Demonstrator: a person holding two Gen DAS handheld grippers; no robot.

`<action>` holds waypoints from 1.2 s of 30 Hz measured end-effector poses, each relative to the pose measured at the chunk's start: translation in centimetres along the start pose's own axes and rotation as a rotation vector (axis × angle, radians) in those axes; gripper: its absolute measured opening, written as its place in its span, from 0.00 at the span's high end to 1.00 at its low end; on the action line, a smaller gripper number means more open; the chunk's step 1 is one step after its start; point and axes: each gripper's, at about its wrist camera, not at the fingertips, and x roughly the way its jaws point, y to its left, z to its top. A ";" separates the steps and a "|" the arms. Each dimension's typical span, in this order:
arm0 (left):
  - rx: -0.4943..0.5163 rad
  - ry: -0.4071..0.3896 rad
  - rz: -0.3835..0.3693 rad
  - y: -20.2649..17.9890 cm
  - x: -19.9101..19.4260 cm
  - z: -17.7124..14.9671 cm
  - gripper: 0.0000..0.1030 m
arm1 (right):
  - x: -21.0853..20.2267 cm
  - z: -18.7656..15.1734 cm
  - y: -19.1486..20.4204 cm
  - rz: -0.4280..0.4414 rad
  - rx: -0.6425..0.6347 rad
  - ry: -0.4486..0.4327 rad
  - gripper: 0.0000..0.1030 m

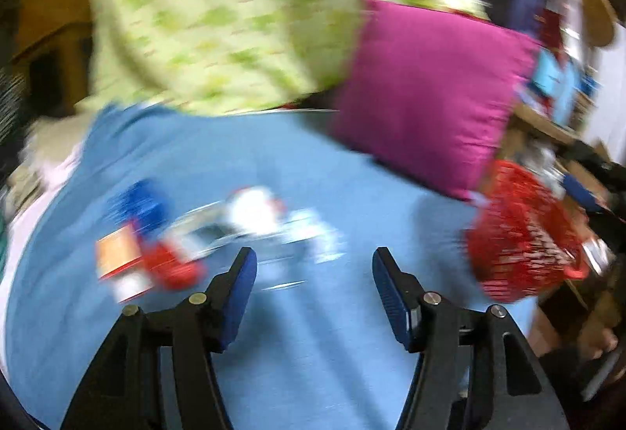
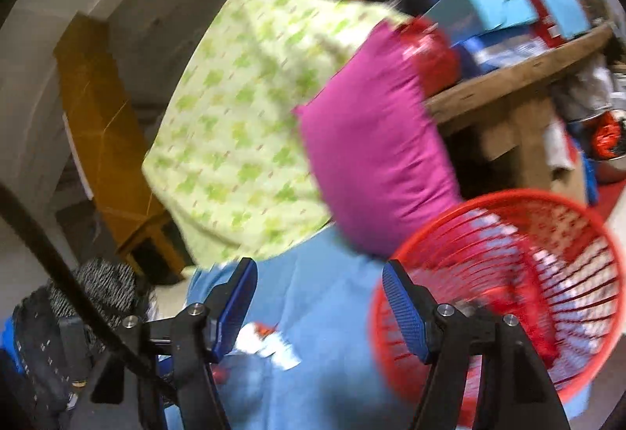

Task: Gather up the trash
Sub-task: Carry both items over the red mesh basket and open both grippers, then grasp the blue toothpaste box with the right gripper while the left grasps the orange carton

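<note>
Trash [image 1: 219, 234], a blurred heap of wrappers, lay on the blue sheet [image 1: 313, 351] just ahead of the left gripper [image 1: 315, 273], slightly to its left. The red basket [image 2: 508, 293] stood at the right gripper's [image 2: 319, 293] right side. Both grippers were unclenched and empty. A hasty grab could pinch the sheet along with the thin wrappers.
</note>
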 end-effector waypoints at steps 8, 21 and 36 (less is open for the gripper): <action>-0.274 0.024 0.200 14.4 0.4 -2.2 0.37 | 9.1 -5.2 6.8 0.179 -0.016 0.308 0.31; -0.336 0.044 0.176 17.7 6.6 -0.9 0.31 | 23.4 -12.3 11.0 0.317 0.290 0.709 0.29; -0.421 0.183 0.168 19.8 10.5 -1.9 0.31 | 30.4 -15.8 13.8 0.116 0.347 0.837 0.29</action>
